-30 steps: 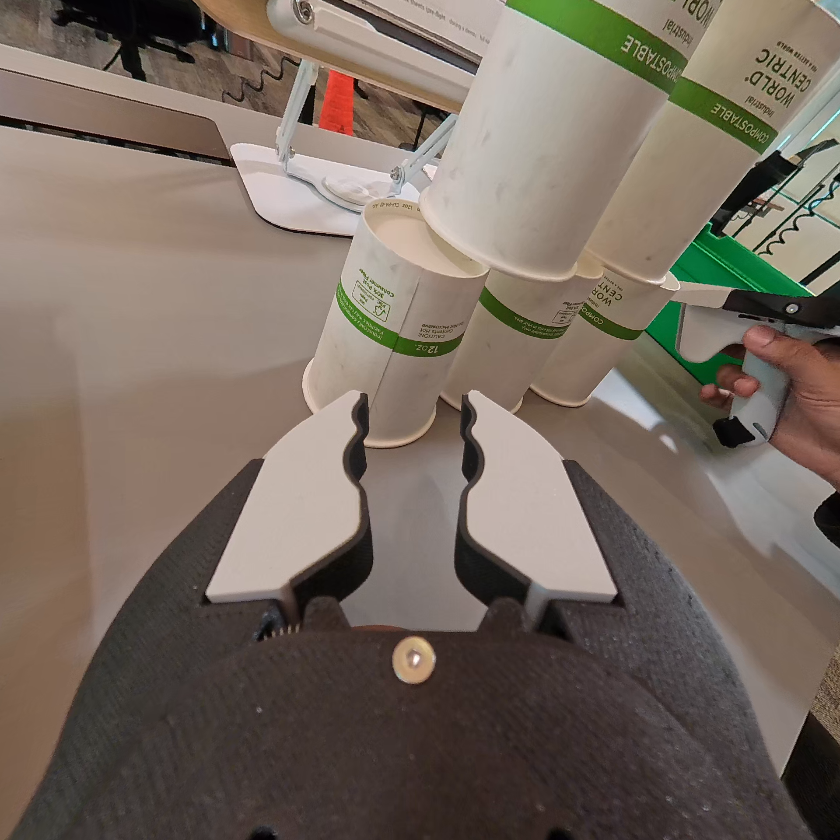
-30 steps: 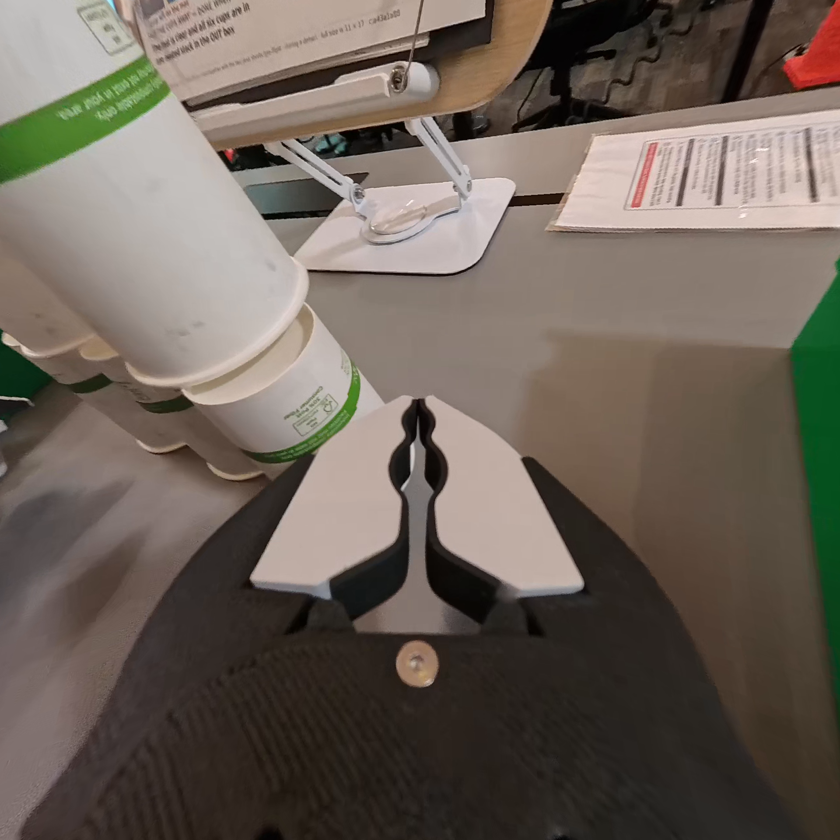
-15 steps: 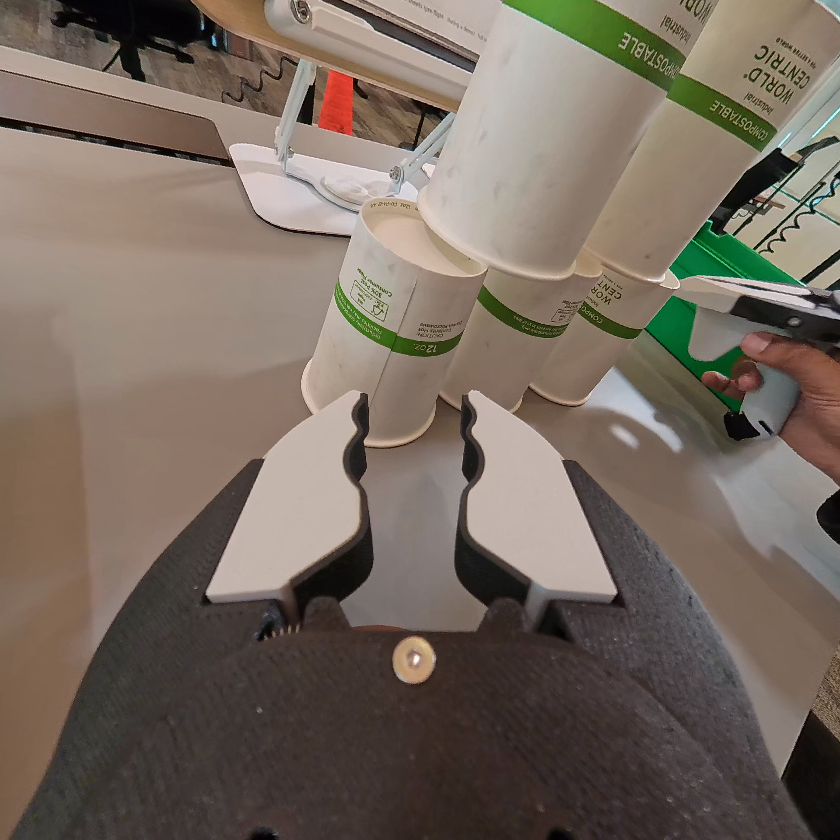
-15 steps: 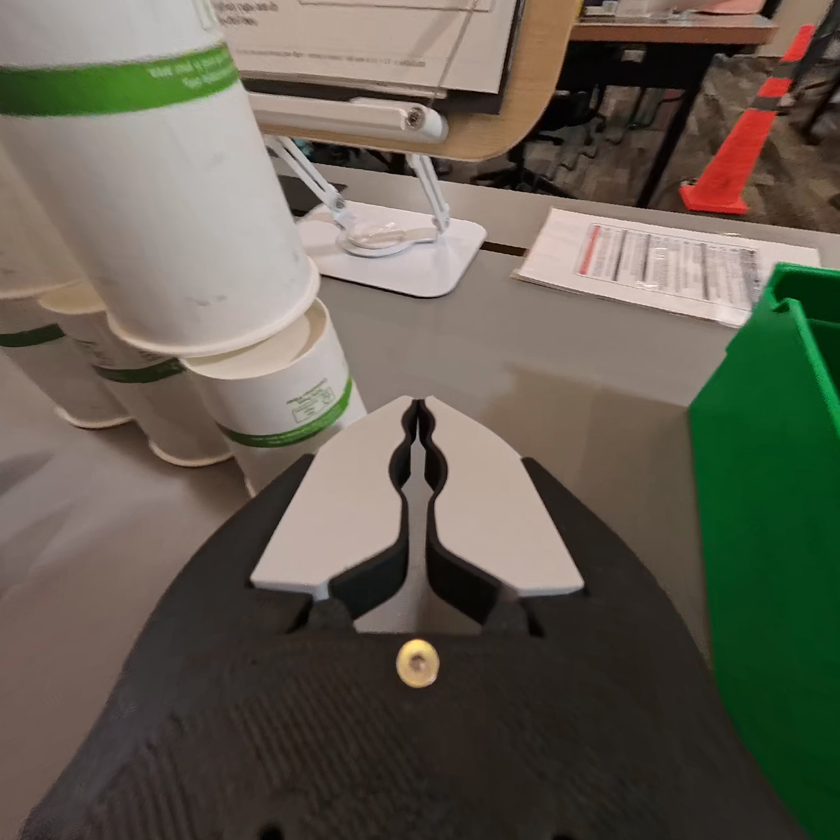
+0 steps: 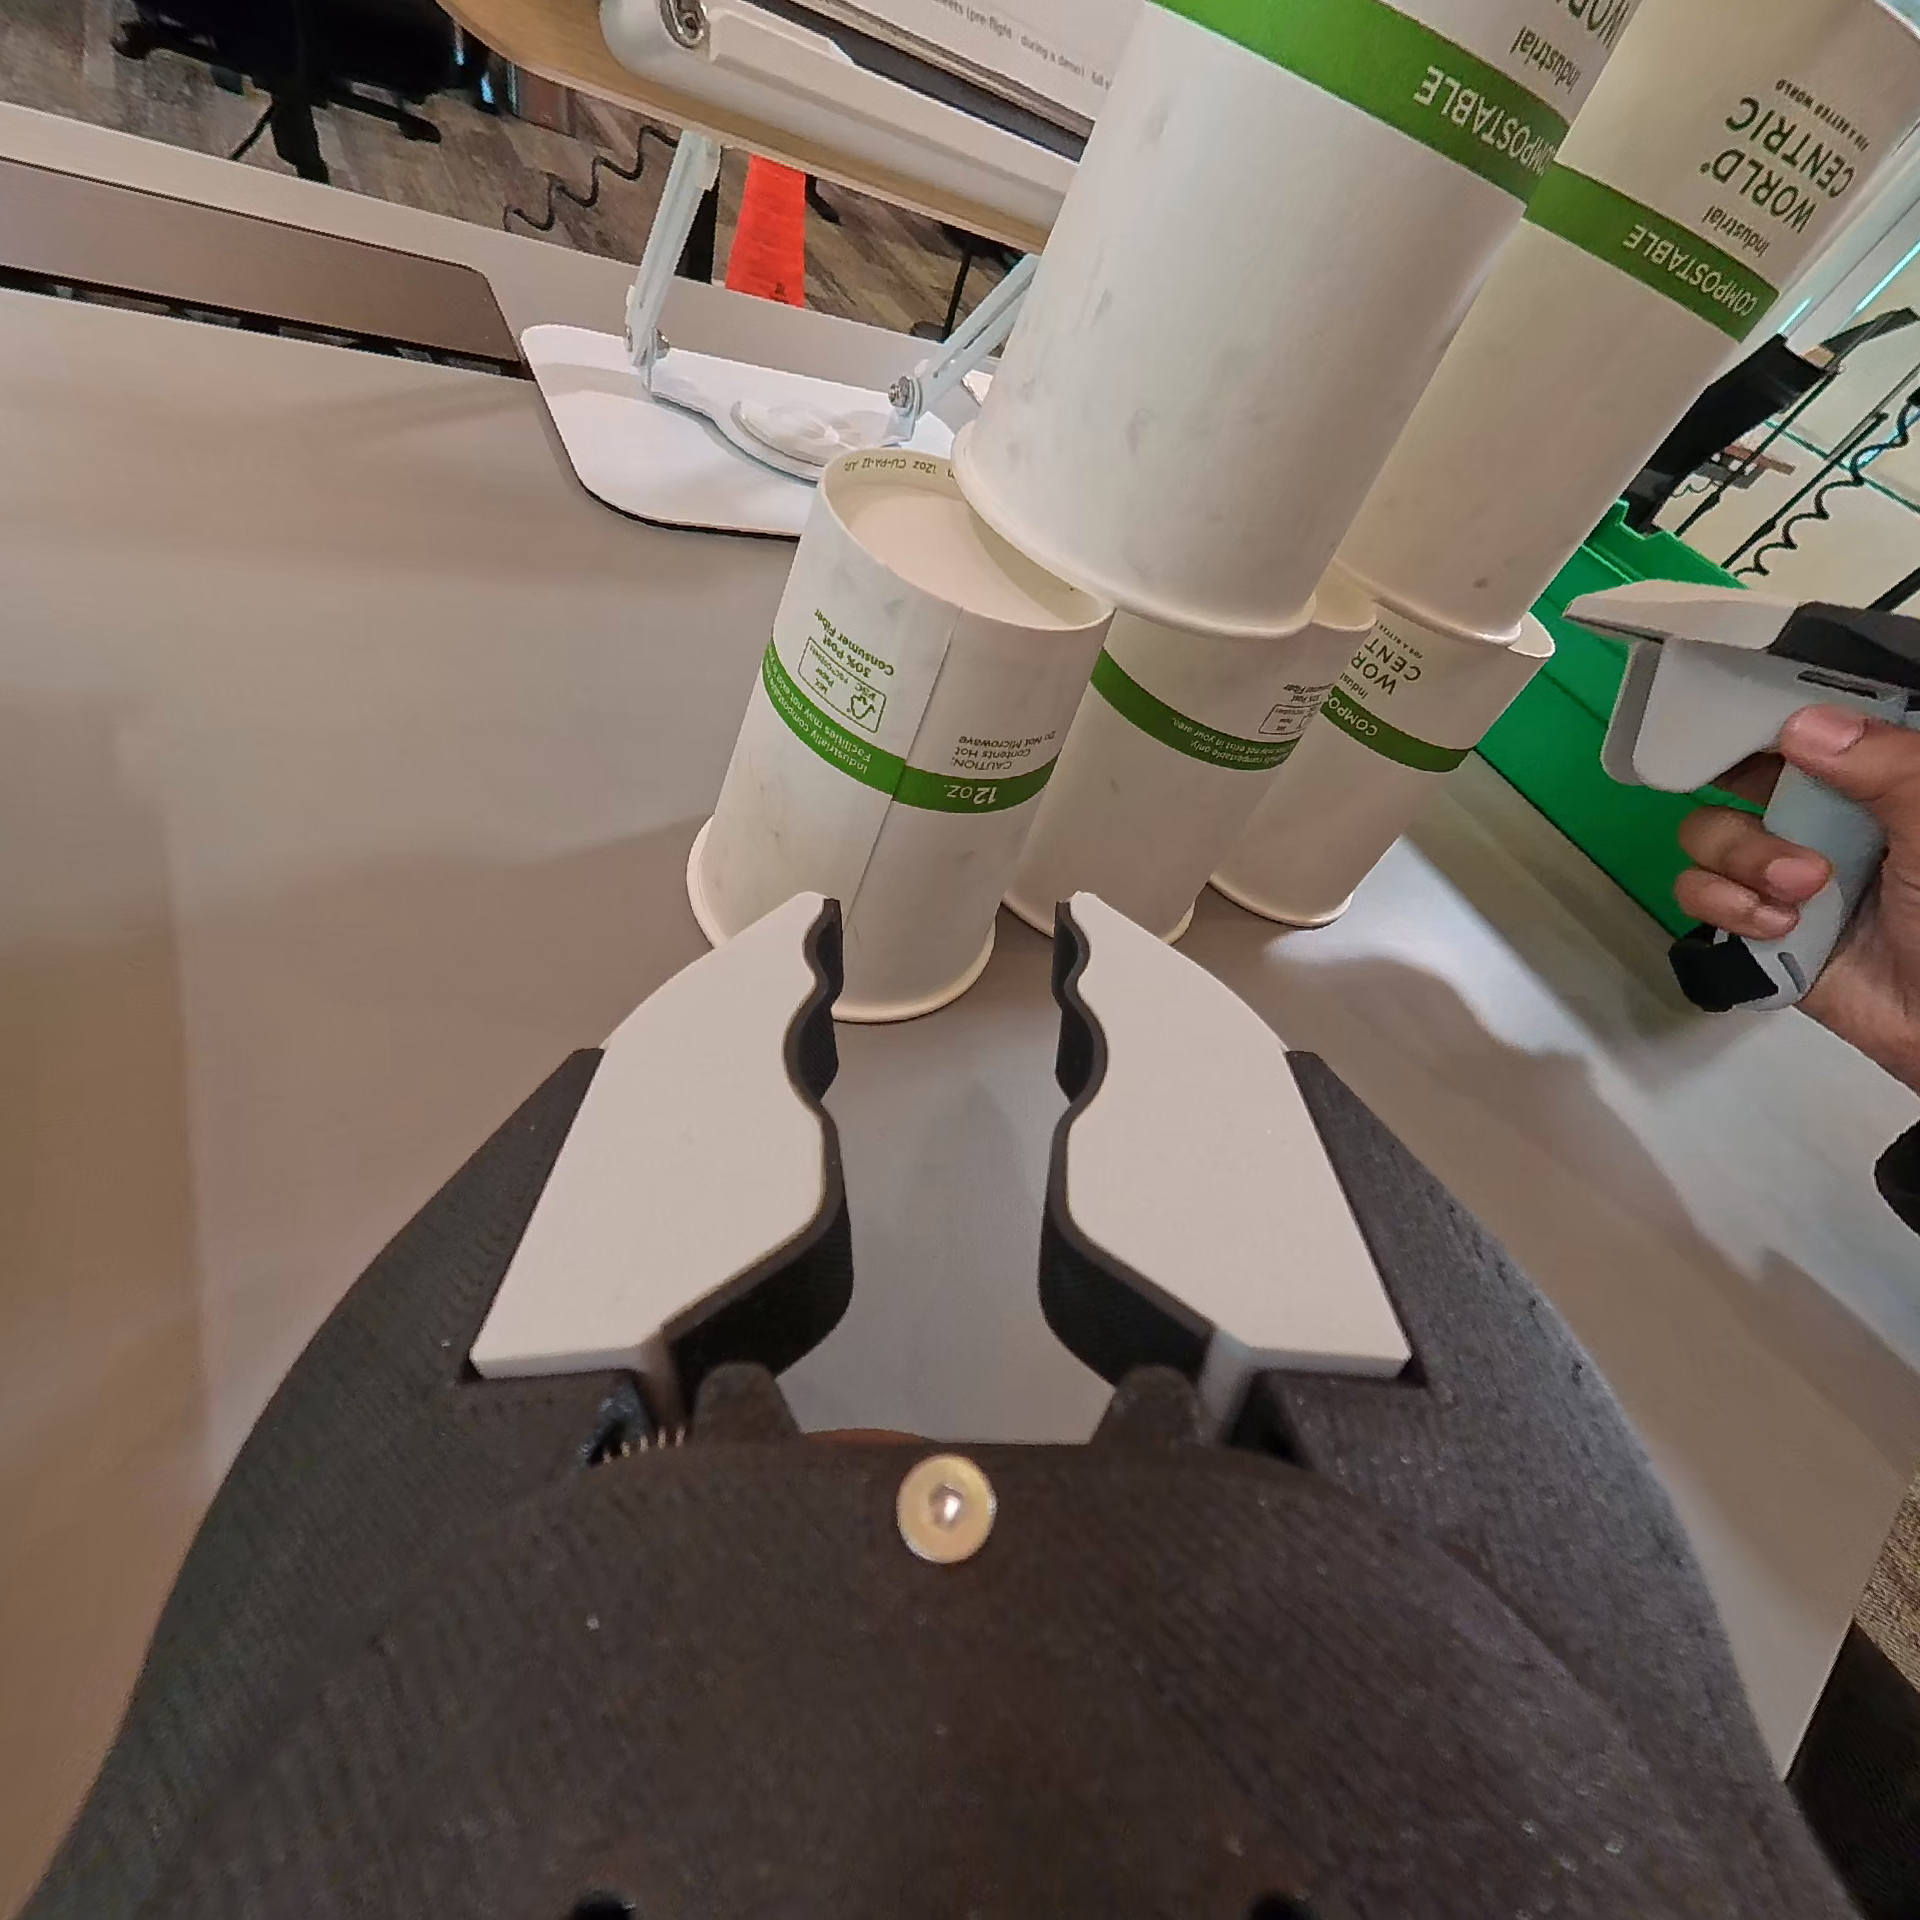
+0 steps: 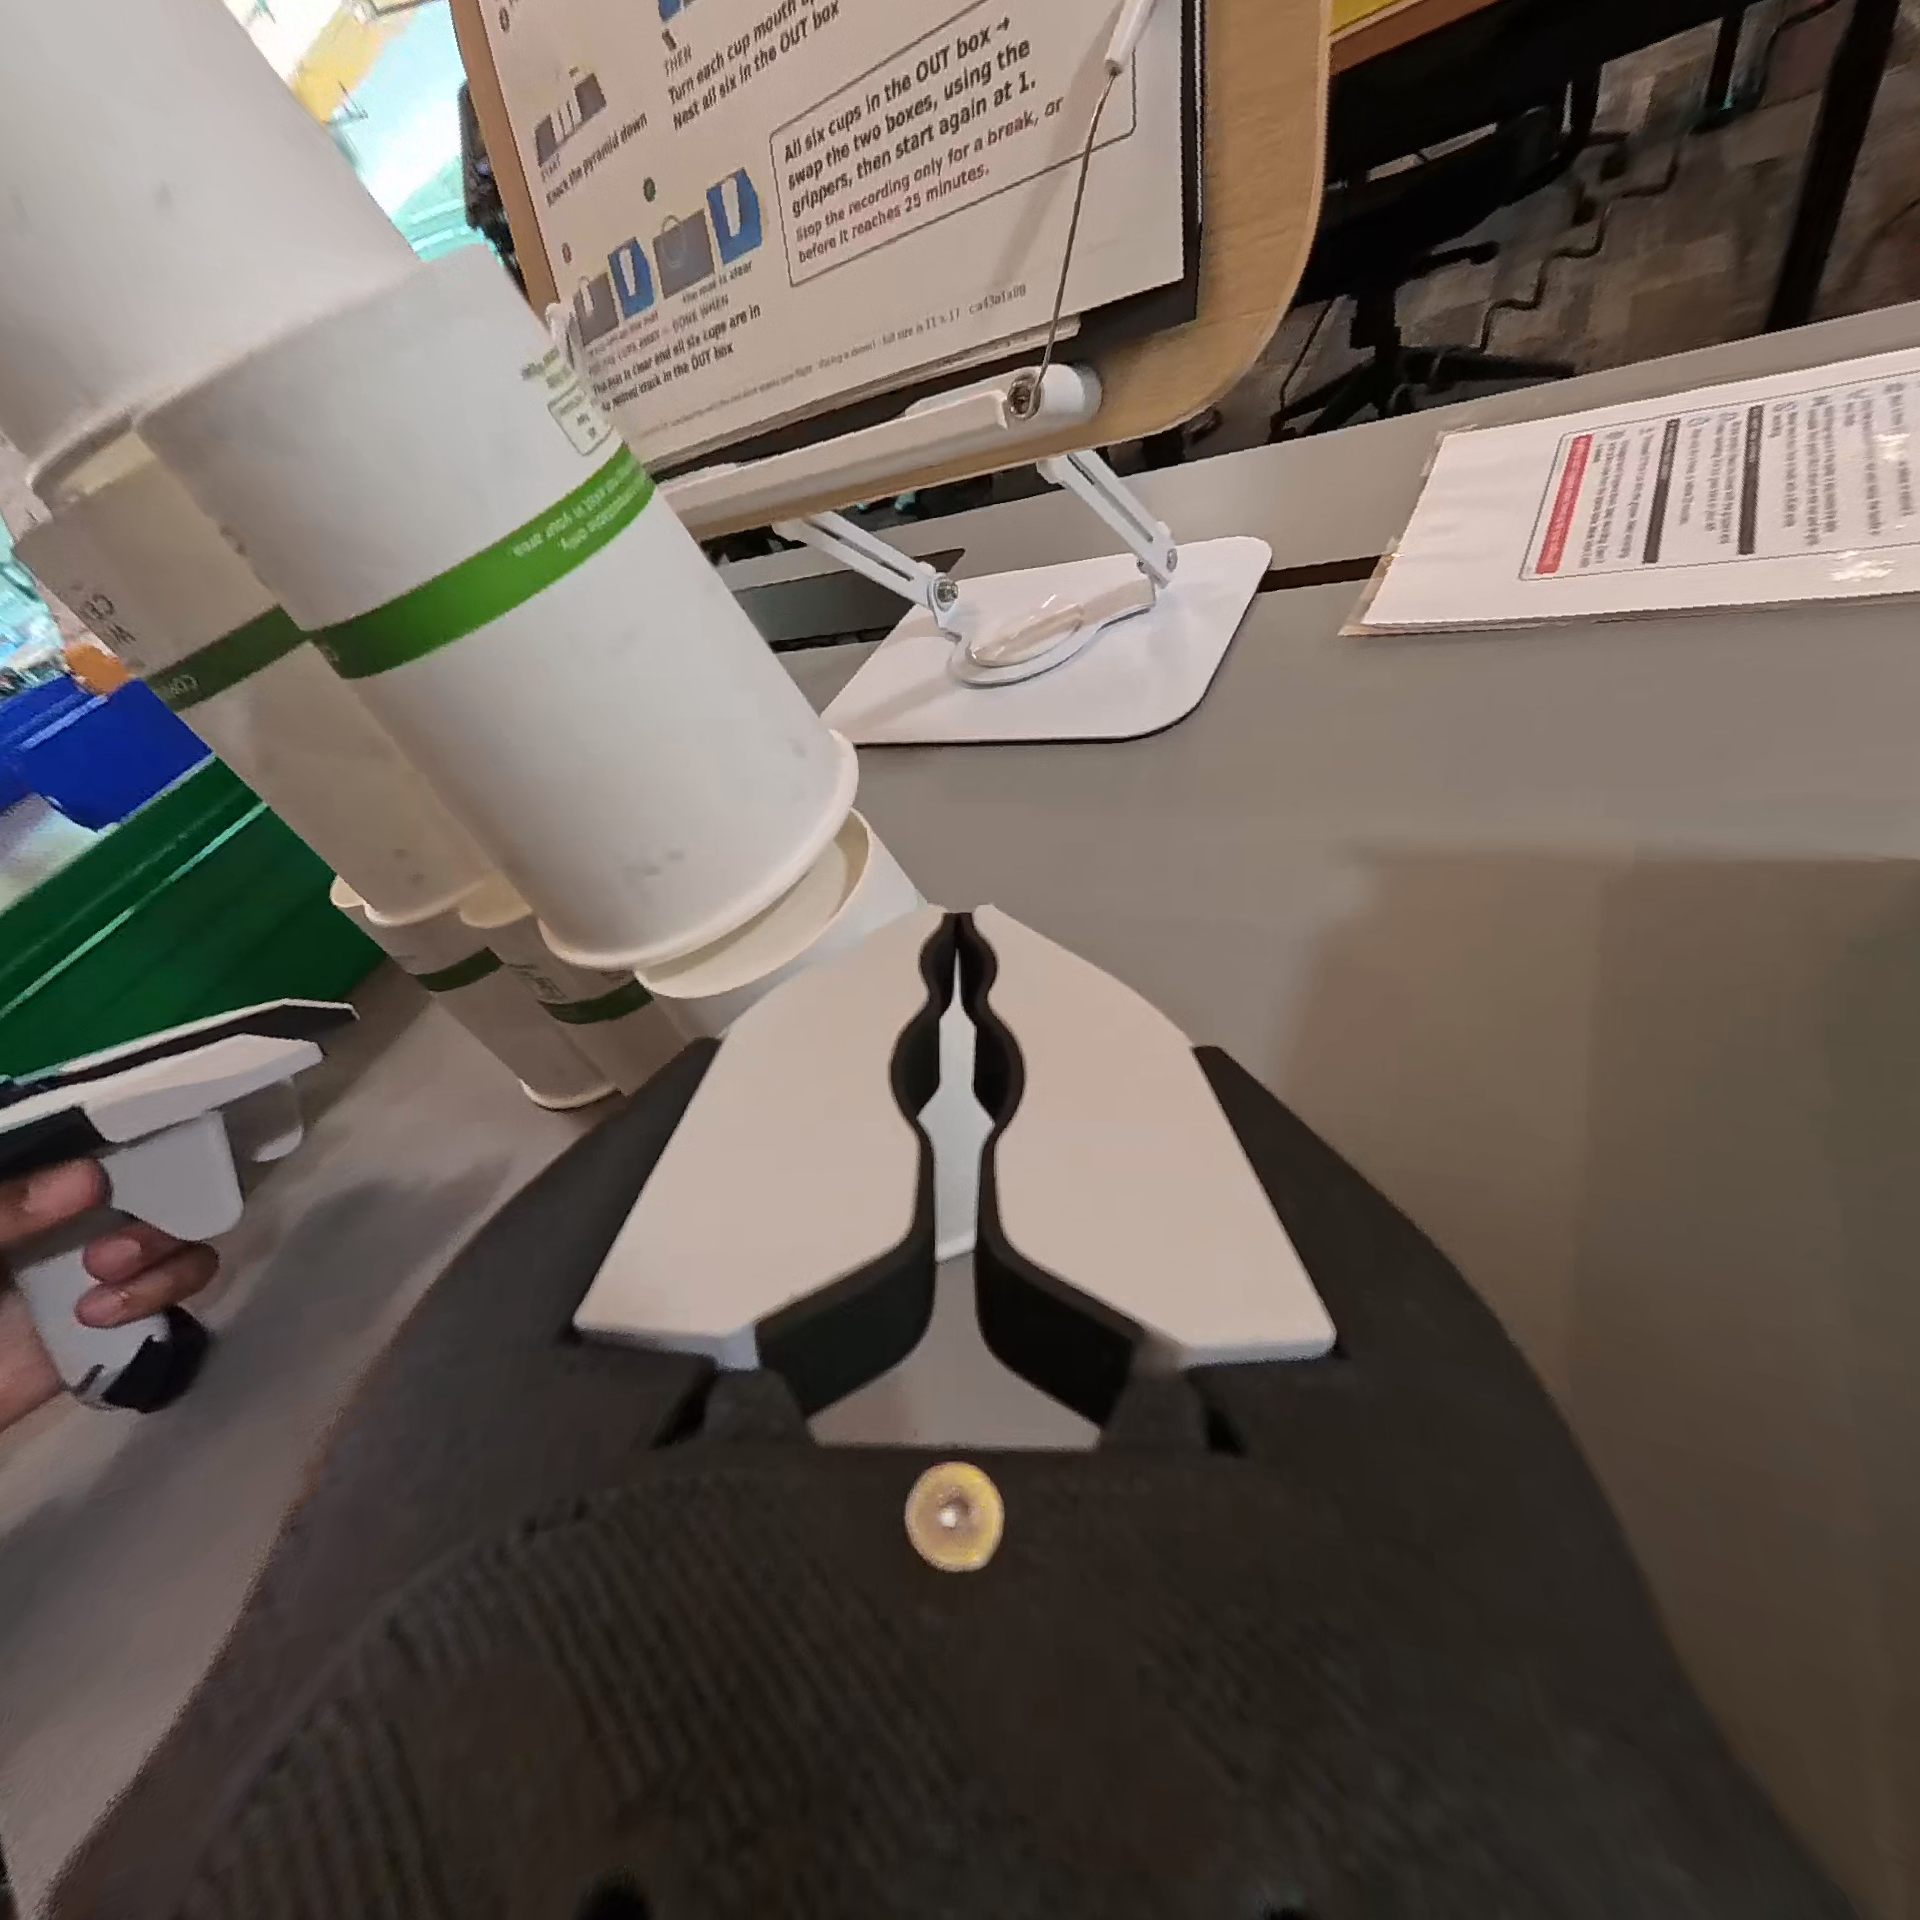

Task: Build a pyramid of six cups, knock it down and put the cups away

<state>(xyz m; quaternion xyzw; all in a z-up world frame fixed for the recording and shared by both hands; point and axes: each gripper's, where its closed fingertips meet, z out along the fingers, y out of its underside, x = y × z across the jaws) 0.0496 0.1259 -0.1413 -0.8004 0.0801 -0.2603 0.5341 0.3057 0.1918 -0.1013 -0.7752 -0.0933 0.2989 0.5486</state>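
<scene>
White paper cups with green bands stand upside down in a pyramid on the grey table (image 5: 312,727). Three form the bottom row: the nearest cup (image 5: 883,748), the middle cup (image 5: 1174,758) and the far cup (image 5: 1351,769). Two upper cups (image 5: 1226,312) rest on them. My left gripper (image 5: 945,925) is open and empty, just short of the nearest cup. My right gripper (image 6: 956,925) is shut and empty, its tips right at the end cup of the bottom row (image 6: 883,873), under an upper cup (image 6: 540,623). I cannot tell if it touches. It also shows in the left wrist view (image 5: 1662,613).
A document stand (image 6: 1039,665) holding an instruction sheet stands behind the cups. A laminated sheet (image 6: 1662,499) lies at the back right. A green box (image 5: 1621,592) sits beside the far cups, and another green box (image 6: 156,904) and a blue box (image 6: 83,748) on the opposite side. A hand holds the left gripper (image 6: 156,1122).
My right gripper, still shut, has swung back toward the cups and closed in on the end of the bottom row. My left gripper has stayed still and open.
</scene>
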